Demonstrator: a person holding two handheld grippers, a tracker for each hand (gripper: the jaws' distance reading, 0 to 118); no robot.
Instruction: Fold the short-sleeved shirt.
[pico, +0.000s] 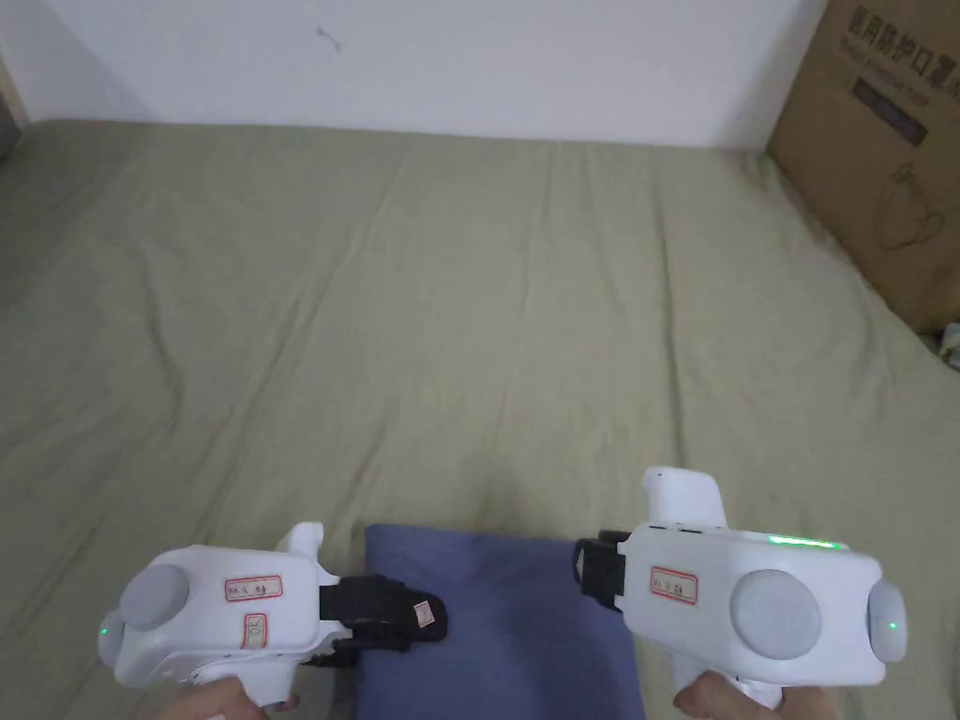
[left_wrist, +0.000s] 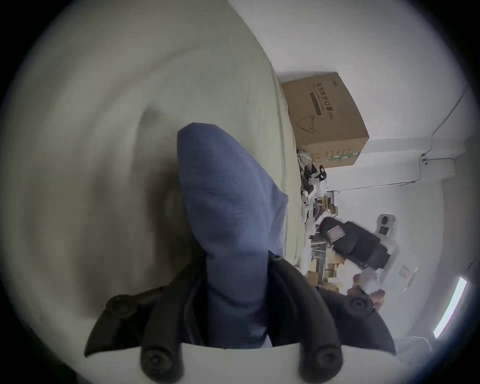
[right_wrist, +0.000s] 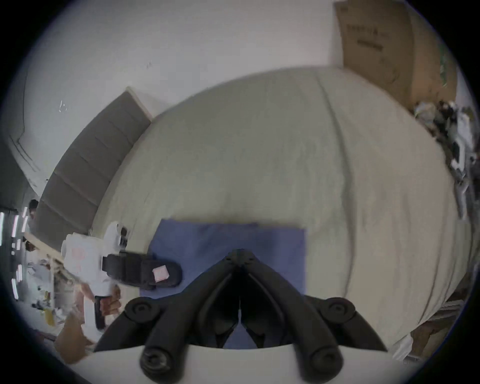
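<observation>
1. Lying folded into a blue cloth rectangle, short-sleeved shirt (pico: 497, 628) at the near edge of the olive-green bedsheet (pico: 450, 309); wrinkled sheet stretching away to a white wall (pico: 469, 56).
2. Clamping the shirt's left edge, left gripper (pico: 412, 619), blue cloth pinched between both jaws.
3. Hovering at the shirt's right edge, right gripper (right_wrist: 240, 256), jaws closed together, gripping nothing.
4. Standing at the right of the bed, brown cardboard box (pico: 881, 150); clutter piling beside it.

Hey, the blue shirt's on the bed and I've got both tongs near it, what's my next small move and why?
Probably open the left tongs. The blue shirt already lies as a neat folded rectangle on the bed, yet cloth is pinched between the left jaws; the right tongs look shut, holding nothing.
</observation>
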